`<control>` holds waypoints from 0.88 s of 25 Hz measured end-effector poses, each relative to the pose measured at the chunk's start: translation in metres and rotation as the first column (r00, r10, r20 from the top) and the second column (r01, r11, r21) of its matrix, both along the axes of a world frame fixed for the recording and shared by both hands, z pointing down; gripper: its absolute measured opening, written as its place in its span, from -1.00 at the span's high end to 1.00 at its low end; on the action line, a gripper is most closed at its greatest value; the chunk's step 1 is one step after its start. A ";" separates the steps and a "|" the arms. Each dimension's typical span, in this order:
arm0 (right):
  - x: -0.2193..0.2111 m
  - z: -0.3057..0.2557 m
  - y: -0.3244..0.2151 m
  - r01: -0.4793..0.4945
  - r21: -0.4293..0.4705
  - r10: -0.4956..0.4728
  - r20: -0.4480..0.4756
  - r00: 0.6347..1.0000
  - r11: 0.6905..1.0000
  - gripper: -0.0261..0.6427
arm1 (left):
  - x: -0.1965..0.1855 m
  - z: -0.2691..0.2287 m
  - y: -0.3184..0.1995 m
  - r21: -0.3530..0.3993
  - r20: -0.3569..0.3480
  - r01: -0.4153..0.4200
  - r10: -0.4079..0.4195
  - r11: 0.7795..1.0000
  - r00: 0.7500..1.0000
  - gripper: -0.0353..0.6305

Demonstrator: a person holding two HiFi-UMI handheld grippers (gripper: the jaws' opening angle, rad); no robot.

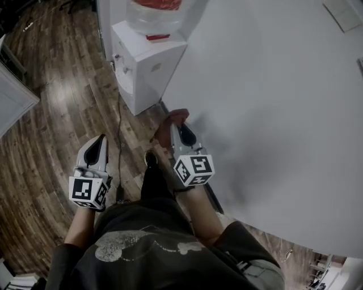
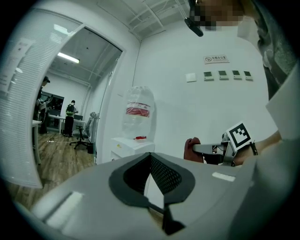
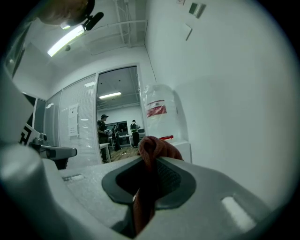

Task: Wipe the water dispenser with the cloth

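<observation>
White wall [image 1: 272,85] and wood floor [image 1: 45,119] fill the head view. The dispenser [image 1: 144,65] stands against the wall, ahead of both grippers and well apart from them. Its bottle [image 1: 154,11] is cut off at the top edge there but shows whole in the gripper views. Both forearms reach forward. Left gripper [image 1: 99,141]: jaws together, nothing between. Right gripper [image 1: 184,131], nearer the wall: jaws clamped on the red cloth [image 3: 151,154], bunched above the tips. Only the gripper views show people [image 3: 103,129] in a far room, too small to detail.
</observation>
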State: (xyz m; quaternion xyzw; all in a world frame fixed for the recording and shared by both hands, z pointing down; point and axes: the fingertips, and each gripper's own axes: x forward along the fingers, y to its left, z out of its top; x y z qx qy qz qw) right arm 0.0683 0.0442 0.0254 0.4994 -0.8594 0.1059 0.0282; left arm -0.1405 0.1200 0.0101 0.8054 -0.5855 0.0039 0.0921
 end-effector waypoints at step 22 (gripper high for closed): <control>-0.128 0.023 -0.215 0.413 0.134 -0.401 -0.108 0.910 0.901 0.79 | 0.017 0.041 -0.215 -0.059 -0.032 0.185 -0.188 0.981 0.982 0.84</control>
